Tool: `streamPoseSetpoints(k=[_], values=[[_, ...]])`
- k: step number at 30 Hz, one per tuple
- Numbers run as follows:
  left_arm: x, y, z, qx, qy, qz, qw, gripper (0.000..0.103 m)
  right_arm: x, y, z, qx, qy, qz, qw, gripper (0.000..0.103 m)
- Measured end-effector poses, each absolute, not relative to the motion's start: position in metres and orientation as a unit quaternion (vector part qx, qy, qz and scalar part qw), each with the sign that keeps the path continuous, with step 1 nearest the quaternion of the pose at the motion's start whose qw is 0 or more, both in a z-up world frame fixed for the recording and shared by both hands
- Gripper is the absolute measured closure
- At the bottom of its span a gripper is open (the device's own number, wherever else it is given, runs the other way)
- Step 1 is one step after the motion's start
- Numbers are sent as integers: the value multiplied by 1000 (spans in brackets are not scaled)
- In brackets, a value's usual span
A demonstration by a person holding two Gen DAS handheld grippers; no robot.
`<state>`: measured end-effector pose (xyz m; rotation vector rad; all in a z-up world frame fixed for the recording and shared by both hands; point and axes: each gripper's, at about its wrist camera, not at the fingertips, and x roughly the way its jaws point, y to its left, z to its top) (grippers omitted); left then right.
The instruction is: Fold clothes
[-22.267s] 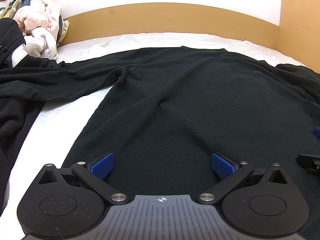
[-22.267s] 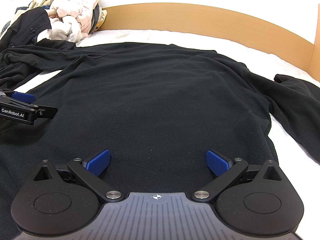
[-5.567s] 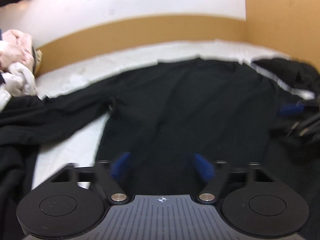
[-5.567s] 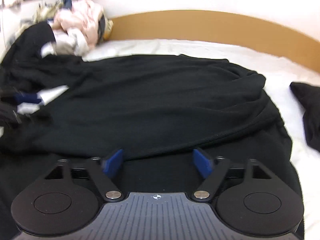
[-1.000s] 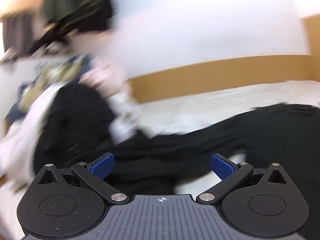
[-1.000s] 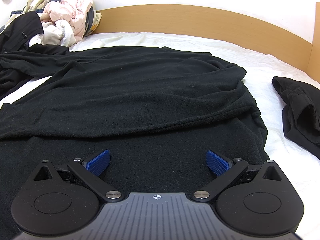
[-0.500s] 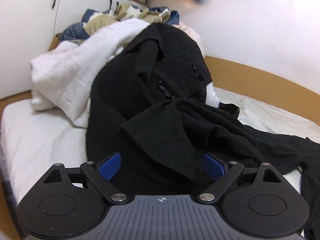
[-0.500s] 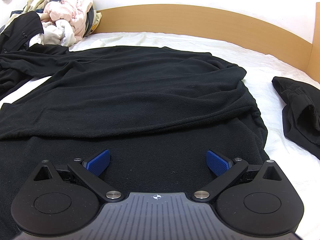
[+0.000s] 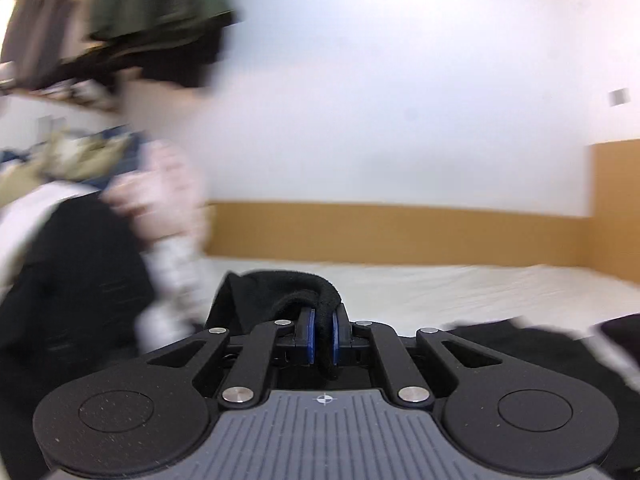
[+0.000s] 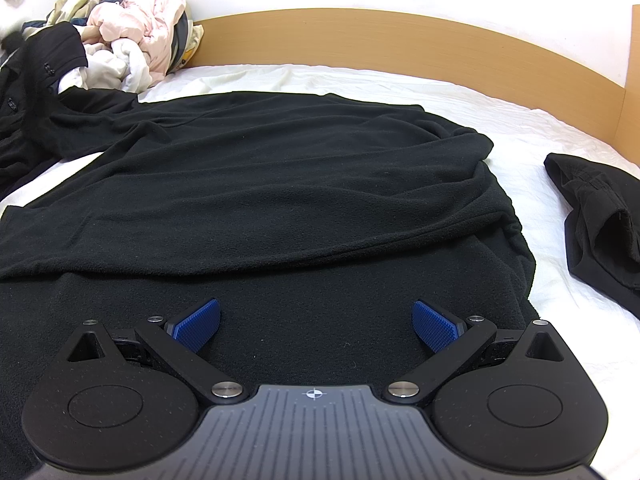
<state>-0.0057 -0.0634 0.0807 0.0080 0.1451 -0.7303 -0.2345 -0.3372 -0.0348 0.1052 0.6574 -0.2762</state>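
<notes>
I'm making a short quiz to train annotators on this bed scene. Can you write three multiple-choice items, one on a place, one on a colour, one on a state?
1. Where does the pile of pink and white laundry lie?
A. far left, by the headboard
B. on the right edge of the bed
C. on the floor

2. What colour is the spread-out garment?
A. red
B. black
C. white

3. How does the left claw stand?
A. wide open, nothing in it
B. shut on black cloth
C. shut on nothing

Answers:
1 A: it is heaped at the far left end of the wooden headboard.
2 B: it is black against the white sheet.
3 B: a fold of black cloth sits pinched between its blue pads.
</notes>
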Motion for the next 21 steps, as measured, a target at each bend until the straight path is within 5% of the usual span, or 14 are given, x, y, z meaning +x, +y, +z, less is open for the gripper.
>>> streamPoseSetpoints(k=[3, 6, 8, 10, 13, 21], values=[[-70, -133, 84, -8, 85, -480, 873, 94, -235, -338, -35, 52, 321, -135, 936, 0], [-124, -186, 51, 51, 144, -565, 811, 80, -235, -339, -35, 53, 321, -134, 936, 0], [-142, -196, 23, 78, 167, -575, 797, 64, -235, -339, -34, 54, 321, -134, 936, 0], [-145, -188, 0, 81, 174, -565, 802, 32, -235, -339, -34, 54, 321, -134, 936, 0], [-139, -162, -18, 49, 180, -531, 827, 11, -235, -340, -34, 54, 321, -134, 936, 0], [-93, -96, -38, -29, 143, -411, 900, 1, -235, -344, -33, 50, 332, -125, 934, 0]])
